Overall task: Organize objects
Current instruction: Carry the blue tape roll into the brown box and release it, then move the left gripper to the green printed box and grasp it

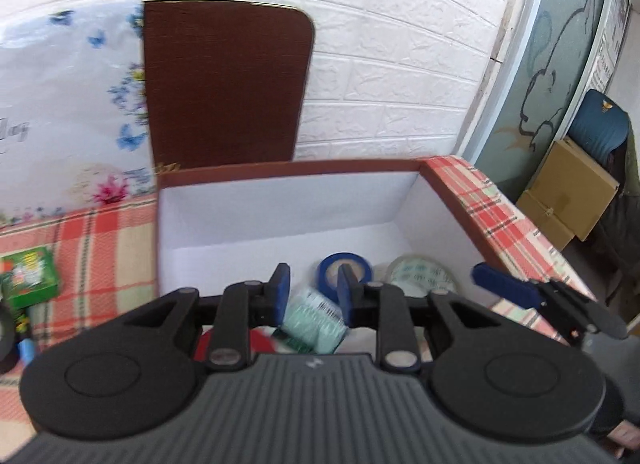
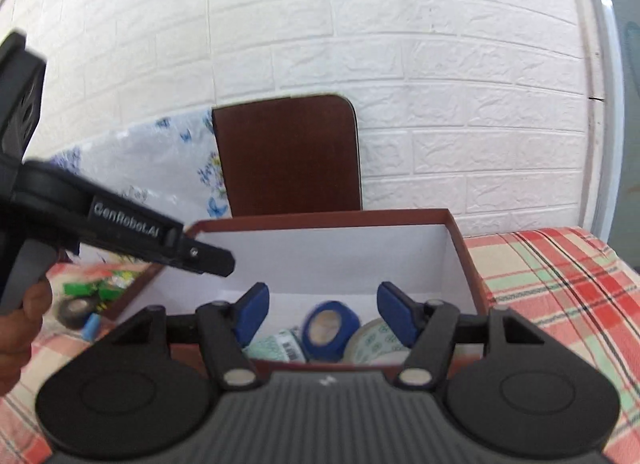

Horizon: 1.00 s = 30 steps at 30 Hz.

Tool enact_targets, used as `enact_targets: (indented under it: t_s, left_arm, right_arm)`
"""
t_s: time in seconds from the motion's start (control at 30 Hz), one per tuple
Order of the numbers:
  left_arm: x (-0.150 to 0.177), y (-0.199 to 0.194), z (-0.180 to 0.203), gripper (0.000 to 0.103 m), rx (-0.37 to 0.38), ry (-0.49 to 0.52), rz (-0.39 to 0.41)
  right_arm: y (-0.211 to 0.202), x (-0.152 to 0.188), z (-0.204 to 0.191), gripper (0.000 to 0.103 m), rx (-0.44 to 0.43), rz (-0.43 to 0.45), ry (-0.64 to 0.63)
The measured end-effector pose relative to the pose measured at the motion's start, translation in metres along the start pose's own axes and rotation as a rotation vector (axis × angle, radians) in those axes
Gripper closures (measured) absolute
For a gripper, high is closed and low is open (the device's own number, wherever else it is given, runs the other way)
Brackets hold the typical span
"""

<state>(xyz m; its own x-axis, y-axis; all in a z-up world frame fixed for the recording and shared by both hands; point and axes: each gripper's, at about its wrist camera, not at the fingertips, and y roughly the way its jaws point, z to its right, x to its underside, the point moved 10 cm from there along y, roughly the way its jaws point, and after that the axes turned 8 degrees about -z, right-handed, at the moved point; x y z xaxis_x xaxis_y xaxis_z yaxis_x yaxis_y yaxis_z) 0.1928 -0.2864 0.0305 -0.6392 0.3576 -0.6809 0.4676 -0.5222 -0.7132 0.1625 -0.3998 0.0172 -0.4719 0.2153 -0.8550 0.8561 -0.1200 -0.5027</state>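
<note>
A brown box (image 1: 280, 170) with a white inside stands open on the plaid cloth; it also shows in the right wrist view (image 2: 460, 236). Inside lie a blue tape roll (image 1: 329, 264) (image 2: 328, 330), a clear printed tape roll (image 1: 424, 274) (image 2: 376, 340) and a pale green packet (image 1: 316, 316) (image 2: 276, 346). My left gripper (image 1: 314, 290) is open and empty above the box's near side. My right gripper (image 2: 322, 314) is open and empty over the box; one of its fingers (image 1: 504, 284) shows at the right of the left wrist view.
Left of the box on the cloth lie a green carton (image 1: 28, 276) (image 2: 100, 288), a black tape roll (image 2: 74, 310) and a small light-blue item (image 2: 91, 326). The box lid (image 1: 224, 80) leans on the white brick wall. Cardboard boxes (image 1: 568, 188) stand at the far right.
</note>
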Motion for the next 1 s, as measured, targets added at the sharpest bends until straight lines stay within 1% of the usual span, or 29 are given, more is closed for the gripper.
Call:
enact_targets:
  t_s: [0.13,0.23,0.3,0.37,0.4,0.43,0.53,0.6,0.63,0.67,0.7,0.77,0.8,0.87,0.9,0.93,1.0]
  left_arm:
    - [0.033,-0.02,-0.018,0.075,-0.014,-0.013,-0.017]
    - [0.052,-0.027,-0.035,0.075,-0.027,-0.028,-0.058]
    - [0.049,-0.038,-0.046,0.075,-0.046,-0.026,-0.066]
    - [0.028,-0.059,-0.053,0.075,-0.055,-0.017,-0.044]
    - [0.011,-0.078,-0.054,0.075,-0.06,0.0,-0.014]
    - [-0.011,-0.1,-0.055,0.075,-0.074,0.027,0.031]
    - [-0.075,-0.186,-0.057,0.075,-0.154,0.093,0.239]
    - [-0.095,-0.236,-0.06,0.075,-0.181,0.109,0.355]
    - [-0.095,-0.252,-0.065,0.075,-0.186,0.111,0.391]
    - [-0.09,-0.262,-0.072,0.075,-0.186,0.105,0.415]
    - [-0.079,-0.266,-0.082,0.075,-0.184,0.091,0.42]
    - [-0.046,-0.254,-0.11,0.074,-0.195,0.048,0.387]
    - [-0.025,-0.241,-0.128,0.073,-0.218,0.02,0.356]
    - [0.026,-0.203,-0.171,0.073,-0.286,-0.052,0.268]
    - [0.054,-0.181,-0.192,0.073,-0.304,-0.1,0.214]
    - [0.081,-0.16,-0.213,0.074,-0.314,-0.16,0.155]
    - [0.132,-0.13,-0.252,0.074,-0.312,-0.272,0.073]
  right_arm:
    - [-0.025,0.012,-0.01,0.041,-0.043,0.006,0.038]
    - [-0.027,0.014,-0.031,0.041,-0.078,-0.014,0.026]
    - [-0.033,0.009,-0.042,0.041,-0.104,-0.02,0.024]
    - [-0.033,-0.014,-0.056,0.041,-0.152,-0.022,0.036]
    - [-0.037,-0.032,-0.061,0.041,-0.189,-0.017,0.042]
    - [-0.045,-0.055,-0.066,0.041,-0.217,0.0,0.041]
    - [-0.074,-0.143,-0.082,0.041,-0.266,0.096,-0.002]
    - [-0.097,-0.194,-0.094,0.038,-0.287,0.178,-0.03]
    - [-0.106,-0.209,-0.1,0.037,-0.301,0.213,-0.041]
    - [-0.113,-0.217,-0.108,0.037,-0.321,0.24,-0.051]
    - [-0.116,-0.218,-0.115,0.035,-0.341,0.255,-0.052]
    - [-0.108,-0.203,-0.131,0.035,-0.409,0.238,-0.038]
    - [-0.095,-0.187,-0.144,0.035,-0.436,0.202,-0.041]
    - [-0.068,-0.148,-0.172,0.036,-0.448,0.132,-0.09]
    - [-0.052,-0.127,-0.187,0.036,-0.444,0.098,-0.121]
    - [-0.033,-0.102,-0.203,0.036,-0.444,0.049,-0.15]
    - [0.01,-0.059,-0.232,0.042,-0.462,-0.087,-0.163]
